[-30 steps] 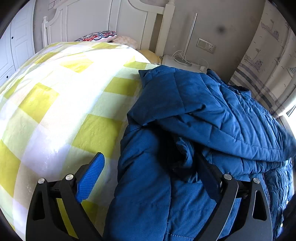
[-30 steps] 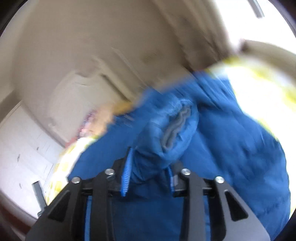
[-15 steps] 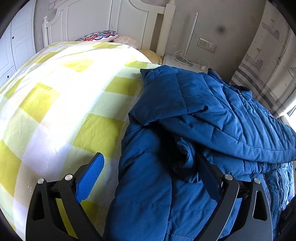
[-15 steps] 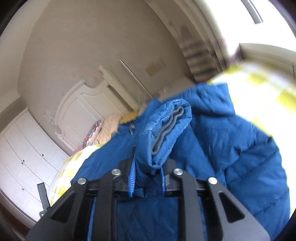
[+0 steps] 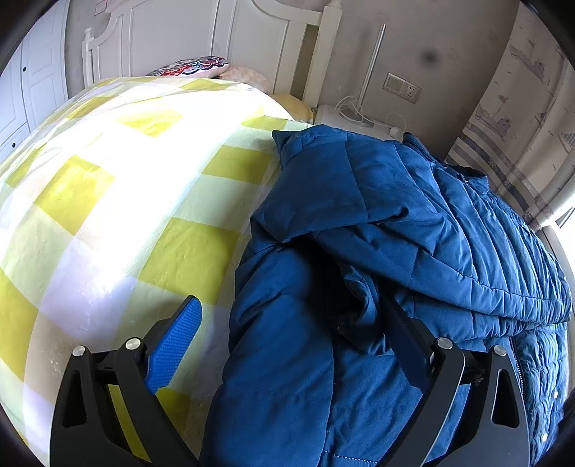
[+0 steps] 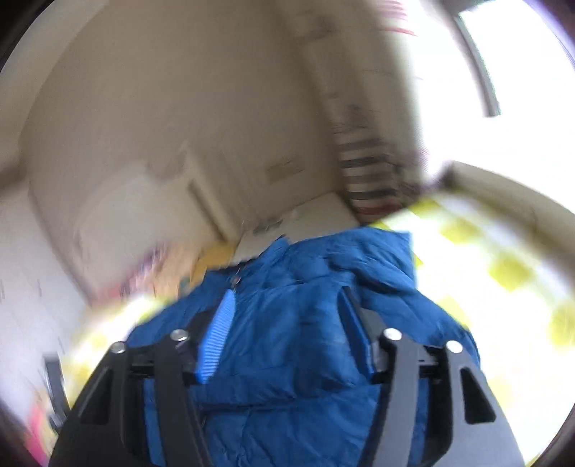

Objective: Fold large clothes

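Yellow-and-white checked bed cover (image 5: 118, 201) fills the left side of the bed, with much free cloth beside the big blue quilted down jacket (image 5: 377, 258). This jacket lies along the bed's right edge, its long axis running toward the white headboard (image 5: 215, 32), one sleeve folded across it. Left tongs (image 5: 294, 334) are spread wide over its near part. Right tongs (image 6: 287, 316), blurred, are also spread, gripping nothing.
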Demonstrator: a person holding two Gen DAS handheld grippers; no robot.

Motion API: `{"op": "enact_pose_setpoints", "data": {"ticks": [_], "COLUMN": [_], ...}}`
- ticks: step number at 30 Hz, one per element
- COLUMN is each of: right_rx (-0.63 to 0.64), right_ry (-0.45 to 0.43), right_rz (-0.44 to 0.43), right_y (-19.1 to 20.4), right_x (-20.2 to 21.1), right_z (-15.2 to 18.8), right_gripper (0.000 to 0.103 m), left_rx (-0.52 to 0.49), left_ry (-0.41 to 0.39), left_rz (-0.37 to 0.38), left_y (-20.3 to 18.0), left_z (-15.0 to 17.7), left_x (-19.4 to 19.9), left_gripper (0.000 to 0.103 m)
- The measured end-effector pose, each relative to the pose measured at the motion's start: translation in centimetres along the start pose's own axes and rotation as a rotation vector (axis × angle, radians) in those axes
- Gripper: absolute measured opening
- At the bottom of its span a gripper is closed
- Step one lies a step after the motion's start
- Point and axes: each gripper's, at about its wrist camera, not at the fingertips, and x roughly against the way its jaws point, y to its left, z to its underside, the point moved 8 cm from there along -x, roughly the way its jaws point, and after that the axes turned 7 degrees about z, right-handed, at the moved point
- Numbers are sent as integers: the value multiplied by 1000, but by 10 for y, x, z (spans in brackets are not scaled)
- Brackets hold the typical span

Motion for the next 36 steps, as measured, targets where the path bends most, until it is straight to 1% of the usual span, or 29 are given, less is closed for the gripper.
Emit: {"op": "enact_pose_setpoints", "data": {"ticks": [2, 3, 4, 5, 6, 7, 8, 12, 14, 15, 17, 18, 20, 22, 25, 26, 28, 30, 32, 33, 34, 36], "right_rx": [146, 184, 210, 235, 246, 253, 258, 279, 283, 282, 276, 271, 270, 277, 285, 283, 281, 280, 277, 277, 276, 274], "right_ry": [43, 67, 96, 165, 226, 260, 255, 254, 255, 255, 255, 255, 257, 259, 259, 258, 258, 257, 257, 257, 257, 256], "right_rz": [8, 22, 52, 104, 135, 146, 134, 150, 151, 149, 140, 135, 133, 134, 137, 135, 134, 132, 130, 130, 127, 122], "right_y": [24, 29, 30, 26, 19, 15, 12, 15, 16, 17, 17, 16, 18, 18, 19, 19, 21, 21, 22, 22, 22, 23], "right_x": [-14, -23, -34, -54, -70, -80, -87, -87, -86, -87, -85, -85, -84, -84, -84, -85, -84, -84, -84, -84, -84, -84], "right_z": [0, 4, 9, 21, 35, 46, 54, 56, 58, 58, 58, 58, 58, 57, 58, 58, 58, 58, 58, 58, 58, 58], "right_gripper": [60, 60, 60, 60, 60, 61, 61, 62, 63, 63, 64, 64, 65, 67, 68, 68, 68, 69, 69, 69, 69, 70], "left_rx": [1, 0, -1, -1, 0, -1, -1, -4, -14, -17, -29, -44, -73, -103, -173, -210, -256, -285, -283, -270, -255, -244], "left_ry": [0, -2, -3, -5, -4, -4, -3, -6, -28, -44, -110, -158, -197, -186, -184, -176, -154, -102, -43, 10, 42, 2], "left_rz": [0, -3, -4, -4, -4, -3, -3, -9, -29, -42, -78, -82, -61, -37, -52, -63, -70, -51, -51, -69, -71, -48], "left_y": [0, 0, 0, 0, 0, 0, 0, 0, -1, -1, -2, -6, -15, -29, -55, -68, -87, -105, -111, -108, -103, -99], "left_z": [0, 0, 0, 1, 0, 0, 0, 0, 0, -1, -4, -6, -11, -20, -41, -50, -62, -69, -70, -66, -60, -57], "left_x": [0, 1, 1, 2, 2, 2, 2, 3, 8, 12, 28, 40, 53, 55, 47, 39, 23, -1, -25, -42, -56, -58], "left_gripper": [94, 94, 94, 94, 94, 94, 94, 94, 94, 94, 94, 94, 94, 94, 94, 94, 94, 94, 94, 97, 99, 99]}}
